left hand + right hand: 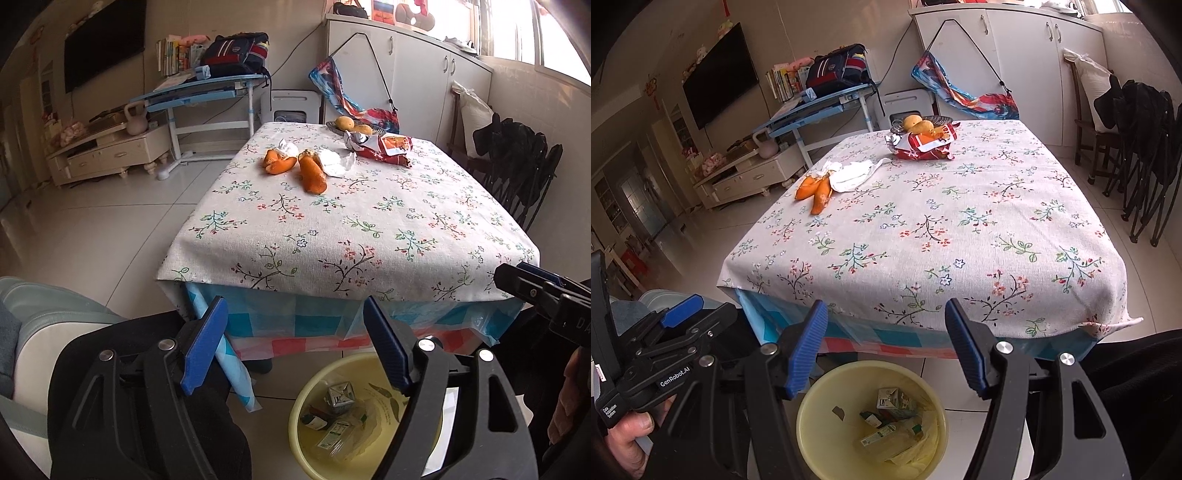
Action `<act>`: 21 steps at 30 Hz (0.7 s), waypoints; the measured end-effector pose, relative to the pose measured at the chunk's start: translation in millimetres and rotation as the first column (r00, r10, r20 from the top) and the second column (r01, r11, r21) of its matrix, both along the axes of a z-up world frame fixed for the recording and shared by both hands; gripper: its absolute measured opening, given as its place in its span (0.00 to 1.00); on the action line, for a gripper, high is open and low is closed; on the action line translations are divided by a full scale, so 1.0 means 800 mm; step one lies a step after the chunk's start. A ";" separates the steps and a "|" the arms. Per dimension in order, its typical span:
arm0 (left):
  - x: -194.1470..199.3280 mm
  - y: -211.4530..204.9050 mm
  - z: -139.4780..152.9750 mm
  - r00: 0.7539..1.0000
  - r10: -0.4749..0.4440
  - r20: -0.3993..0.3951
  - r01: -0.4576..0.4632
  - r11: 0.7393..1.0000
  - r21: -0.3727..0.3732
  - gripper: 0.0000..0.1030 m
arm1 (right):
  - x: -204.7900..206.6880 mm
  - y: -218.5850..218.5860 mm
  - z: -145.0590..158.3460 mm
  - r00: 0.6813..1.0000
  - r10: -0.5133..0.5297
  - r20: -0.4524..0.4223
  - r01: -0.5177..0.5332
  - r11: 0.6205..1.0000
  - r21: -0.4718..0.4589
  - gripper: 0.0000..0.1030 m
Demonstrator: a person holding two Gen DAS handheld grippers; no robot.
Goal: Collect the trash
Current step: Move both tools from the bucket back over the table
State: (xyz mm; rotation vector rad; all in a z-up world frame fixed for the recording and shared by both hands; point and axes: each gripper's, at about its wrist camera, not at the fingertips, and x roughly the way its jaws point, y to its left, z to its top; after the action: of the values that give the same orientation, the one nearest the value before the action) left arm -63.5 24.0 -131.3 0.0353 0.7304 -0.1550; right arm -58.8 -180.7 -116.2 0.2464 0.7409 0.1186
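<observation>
Tool [886,345] — bin [812,435] just below

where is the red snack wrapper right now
The crumpled red snack wrapper lies at the far end of the floral-clothed table, just in front of the dish of yellow fruit and right of the crumpled white tissue.

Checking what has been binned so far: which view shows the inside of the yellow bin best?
The right wrist view: the yellow bin sits between the fingers, rim nearly whole, with a small carton and wrappers inside. In the left wrist view the bin is partly covered by a finger, though the carton still shows.
</observation>
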 end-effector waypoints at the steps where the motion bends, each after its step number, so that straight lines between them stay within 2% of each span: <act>1: 0.000 0.002 0.001 1.000 0.000 0.001 0.000 1.000 -0.007 0.71 | 0.000 0.000 0.000 1.000 0.000 0.000 0.000 1.000 0.000 0.62; 11: 0.030 0.019 0.021 0.998 0.038 0.044 -0.035 0.998 -0.057 0.71 | 0.023 0.008 0.007 1.000 0.026 -0.008 -0.025 0.999 0.031 0.62; 16: 0.071 0.031 0.028 0.996 0.067 0.058 -0.062 0.995 -0.077 0.71 | 0.067 0.012 0.011 0.999 0.029 -0.020 -0.028 0.998 0.047 0.62; 21: 0.118 0.044 0.029 0.992 0.105 0.067 -0.098 0.990 -0.101 0.71 | 0.131 0.016 0.006 0.997 0.027 -0.066 -0.021 0.996 0.088 0.62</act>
State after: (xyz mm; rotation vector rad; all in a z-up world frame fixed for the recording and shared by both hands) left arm 31.2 58.9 -107.8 -0.0892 0.6501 -0.0918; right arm 46.2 -168.1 -111.2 0.3266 0.8067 0.1664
